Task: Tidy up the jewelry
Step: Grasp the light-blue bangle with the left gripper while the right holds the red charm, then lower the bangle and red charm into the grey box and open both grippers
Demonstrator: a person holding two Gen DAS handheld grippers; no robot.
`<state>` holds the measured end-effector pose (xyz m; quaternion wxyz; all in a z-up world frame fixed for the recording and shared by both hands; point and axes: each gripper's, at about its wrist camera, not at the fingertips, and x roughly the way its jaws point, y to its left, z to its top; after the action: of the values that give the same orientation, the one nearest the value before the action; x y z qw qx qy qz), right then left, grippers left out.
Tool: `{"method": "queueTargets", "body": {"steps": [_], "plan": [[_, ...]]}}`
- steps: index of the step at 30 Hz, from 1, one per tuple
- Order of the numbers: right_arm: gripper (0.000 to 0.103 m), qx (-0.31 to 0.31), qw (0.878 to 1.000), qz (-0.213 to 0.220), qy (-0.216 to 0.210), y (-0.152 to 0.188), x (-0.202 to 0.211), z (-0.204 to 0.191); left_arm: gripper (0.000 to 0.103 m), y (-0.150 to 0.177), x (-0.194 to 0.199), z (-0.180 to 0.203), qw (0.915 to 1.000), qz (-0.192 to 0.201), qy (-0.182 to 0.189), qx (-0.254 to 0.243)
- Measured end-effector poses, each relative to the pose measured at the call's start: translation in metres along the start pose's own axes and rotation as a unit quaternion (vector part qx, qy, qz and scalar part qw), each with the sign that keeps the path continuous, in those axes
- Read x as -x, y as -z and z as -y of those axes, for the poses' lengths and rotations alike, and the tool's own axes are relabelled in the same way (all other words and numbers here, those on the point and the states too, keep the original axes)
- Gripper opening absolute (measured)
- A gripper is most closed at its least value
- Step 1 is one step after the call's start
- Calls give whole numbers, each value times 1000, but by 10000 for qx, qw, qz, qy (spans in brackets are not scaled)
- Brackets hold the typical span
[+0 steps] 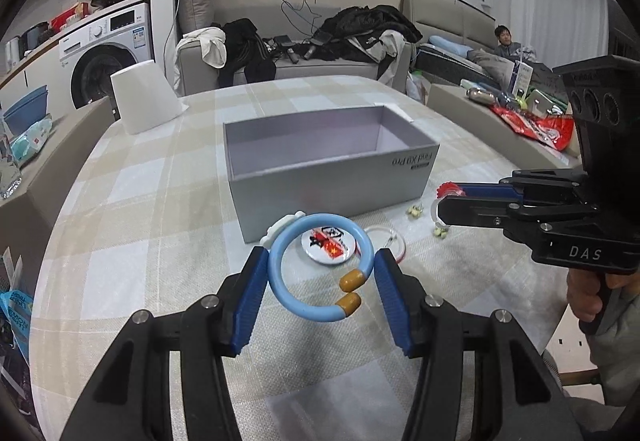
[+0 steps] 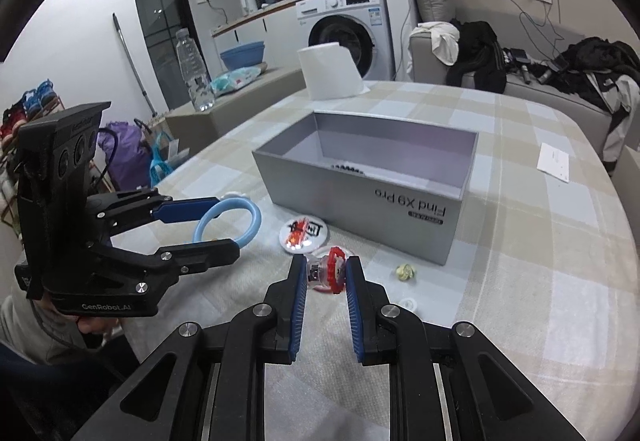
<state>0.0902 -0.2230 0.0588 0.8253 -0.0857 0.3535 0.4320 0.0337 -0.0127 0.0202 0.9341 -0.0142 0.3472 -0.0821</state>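
Note:
My left gripper (image 1: 320,255) is shut on a light blue open bangle (image 1: 332,220) with two orange tips, held a little above the checked cloth. From the right wrist view that gripper (image 2: 228,227) and the bangle (image 2: 256,217) are at the left. My right gripper (image 2: 326,269) is shut on a red, gear-shaped trinket (image 2: 334,265) with a clear part; it also shows at the right (image 1: 440,199). The open grey box (image 1: 332,177) (image 2: 360,209) stands just beyond both grippers, with a dark beaded piece (image 2: 348,168) inside.
On the cloth near the box lie a round printed badge (image 1: 330,245) (image 2: 302,235), a clear ring (image 1: 390,241), small yellowish earrings (image 1: 414,210) (image 2: 406,271) and a small white piece (image 2: 408,305). A paper roll (image 2: 330,75) stands at the far edge. A paper slip (image 2: 554,161) lies at the right.

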Motion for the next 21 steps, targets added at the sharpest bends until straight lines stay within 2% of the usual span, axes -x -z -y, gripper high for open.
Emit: {"method": "queueTargets", "body": {"steps": [10, 21], "plan": [[18, -315, 9985, 396, 210, -22, 12, 9, 49, -30, 1, -2, 9993, 343, -102, 78], [18, -595, 9961, 557, 323, -49, 7, 27, 49, -51, -12, -7, 9984, 478, -138, 250]]}}
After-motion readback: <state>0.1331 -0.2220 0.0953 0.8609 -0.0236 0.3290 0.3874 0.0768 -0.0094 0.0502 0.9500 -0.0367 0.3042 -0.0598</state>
